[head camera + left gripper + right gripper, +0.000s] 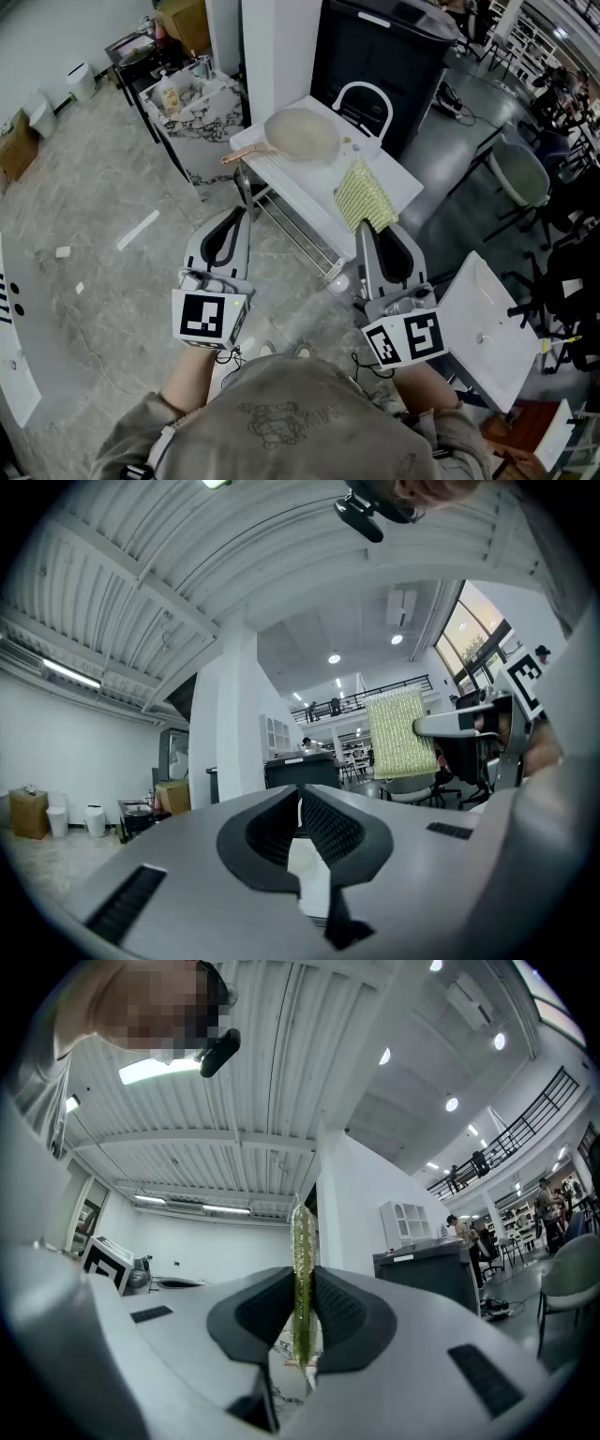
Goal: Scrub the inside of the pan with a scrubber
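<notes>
While the right hand-held gripper is clamped on the yellow-green scrubber, which shows edge-on between its pads in the right gripper view, the pan sits untouched on the white tabletop with its handle toward the head view's left. The left hand-held gripper is closed on nothing, short of the tabletop's near edge. The scrubber is near the pan but apart from it. Judged step: approach, scrubbing not yet started. Next move likely calls for carrying the scrubber forward and left into the bowl, broad face down. The left 1 could pin the handle so the pan doesn't skate.
</notes>
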`<state>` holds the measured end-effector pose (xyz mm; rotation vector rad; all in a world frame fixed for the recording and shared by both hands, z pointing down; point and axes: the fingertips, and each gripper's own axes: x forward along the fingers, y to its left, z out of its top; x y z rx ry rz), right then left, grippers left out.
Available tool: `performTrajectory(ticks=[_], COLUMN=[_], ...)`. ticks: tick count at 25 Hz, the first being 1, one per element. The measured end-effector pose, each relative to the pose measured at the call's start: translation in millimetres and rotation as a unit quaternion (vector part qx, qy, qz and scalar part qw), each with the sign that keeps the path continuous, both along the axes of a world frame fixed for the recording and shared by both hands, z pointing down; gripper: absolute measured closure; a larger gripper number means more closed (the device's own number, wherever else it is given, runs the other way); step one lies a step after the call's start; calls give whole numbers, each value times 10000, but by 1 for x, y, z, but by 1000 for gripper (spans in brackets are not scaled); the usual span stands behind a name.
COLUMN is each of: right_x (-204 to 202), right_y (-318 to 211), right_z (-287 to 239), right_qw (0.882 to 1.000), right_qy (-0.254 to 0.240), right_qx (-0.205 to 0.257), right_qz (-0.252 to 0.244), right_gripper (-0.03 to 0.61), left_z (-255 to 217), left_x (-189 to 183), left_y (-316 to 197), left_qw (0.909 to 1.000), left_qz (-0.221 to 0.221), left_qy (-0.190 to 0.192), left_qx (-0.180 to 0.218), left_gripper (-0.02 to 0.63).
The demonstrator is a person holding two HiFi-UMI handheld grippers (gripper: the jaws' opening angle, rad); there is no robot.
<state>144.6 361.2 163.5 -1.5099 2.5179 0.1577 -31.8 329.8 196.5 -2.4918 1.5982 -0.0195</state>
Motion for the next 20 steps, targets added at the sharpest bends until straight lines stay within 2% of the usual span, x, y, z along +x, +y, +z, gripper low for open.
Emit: performTrajectory(ticks=[11,20], right_x=[1,19], right_y=[5,0], right_z=[2,15], right_qw=[10000,9998], right_qy=[63,91], right_qx=[-5,-100], right_qz=[-74,-152], right_gripper=[509,509], left_z=[-8,4], left_x=[0,15], left_y=[10,9], left_qw=[9999,9997], left_qz=[-58,-187], left_qy=[-85,-125], left_qx=[53,-103], left_gripper=[586,586])
